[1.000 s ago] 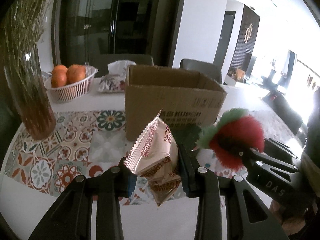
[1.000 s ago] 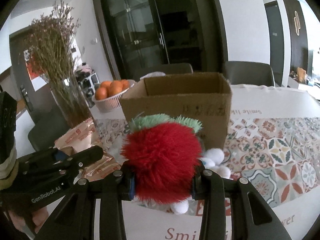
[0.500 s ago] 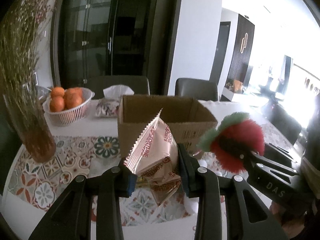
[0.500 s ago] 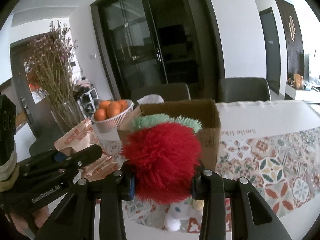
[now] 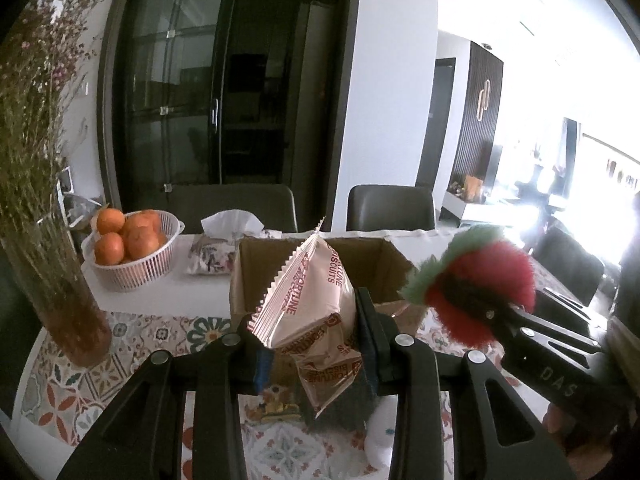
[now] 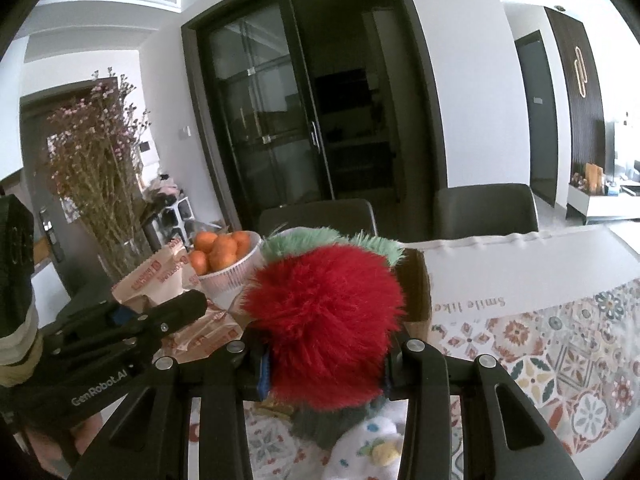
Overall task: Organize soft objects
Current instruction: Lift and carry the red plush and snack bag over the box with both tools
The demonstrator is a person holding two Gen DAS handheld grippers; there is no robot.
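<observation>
Two soft things are clamped in two grippers above a patterned tablecloth [image 5: 72,376]. At lower centre of the left view, the left gripper [image 5: 316,344] pinches a shiny biscuit packet [image 5: 308,304] upright between its pads. At lower centre of the right view, the right gripper [image 6: 326,356] squeezes a red and green fluffy toy [image 6: 324,320]. Just behind both stands an open cardboard box [image 5: 372,256]. A basket of oranges [image 5: 128,256], a tissue pack [image 5: 216,248] and a vase of dried flowers [image 5: 44,208] sit to the left.

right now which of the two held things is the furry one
The red plush toy in the right gripper; the left gripper holds a smooth foil biscuit packet.
</observation>
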